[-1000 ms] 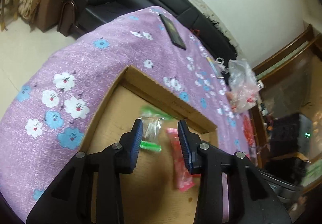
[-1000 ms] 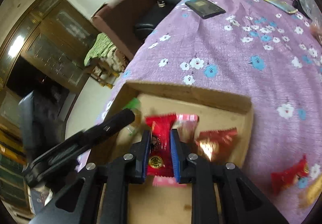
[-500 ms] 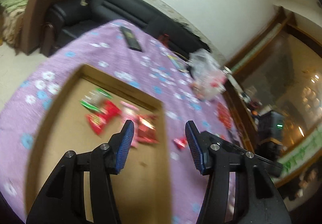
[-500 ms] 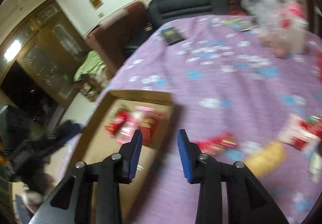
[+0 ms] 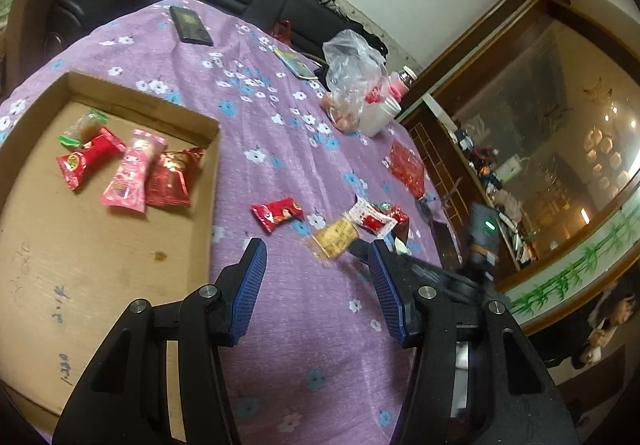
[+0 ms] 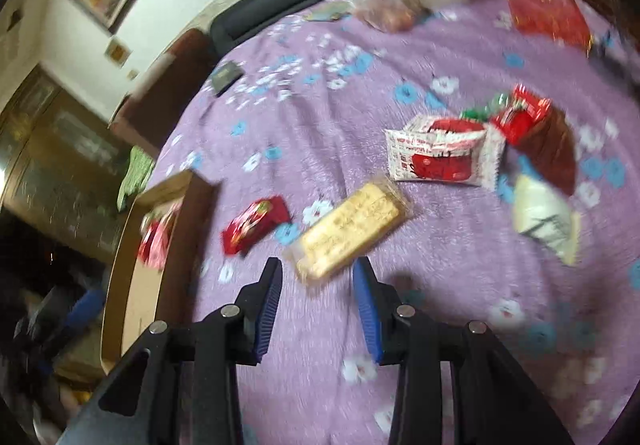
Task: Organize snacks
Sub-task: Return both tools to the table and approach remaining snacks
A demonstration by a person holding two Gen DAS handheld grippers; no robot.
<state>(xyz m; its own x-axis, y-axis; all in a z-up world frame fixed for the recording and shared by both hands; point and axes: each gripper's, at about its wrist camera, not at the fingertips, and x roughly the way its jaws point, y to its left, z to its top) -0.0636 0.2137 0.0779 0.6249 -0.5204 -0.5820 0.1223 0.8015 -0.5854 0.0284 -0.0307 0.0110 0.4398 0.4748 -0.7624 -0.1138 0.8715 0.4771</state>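
Yellow and flat, the biscuit packet (image 6: 349,226) lies on the purple flowered cloth (image 6: 304,133), just in front of our right gripper (image 6: 317,291). Its jaws are wide and hold nothing. Our left gripper (image 5: 317,277) is wide and holds nothing too, and it hangs over the cloth beside the cardboard tray (image 5: 120,245).

Four snacks lie in the tray near its far corner: a green-ended candy (image 5: 82,127), a red packet (image 5: 89,159), a pink packet (image 5: 134,170) and a shiny dark red packet (image 5: 172,178). More snacks lie on the cloth outside it. A small red packet (image 6: 256,225) lies between the tray and the biscuit packet. A white and red packet (image 6: 442,153) lies further off, touching a little pile of other wrappers (image 6: 532,125).

We think the biscuit packet is light. Its clear wrapper looks smooth and may slip. The biscuit inside is likely stiff but could snap, so we should squeeze softly. The best hold looks like across its narrow middle, with one finger on each long side. The end flaps are thin and crinkly and would slide out. The right wrist view is blurry, so we cannot read the small print.
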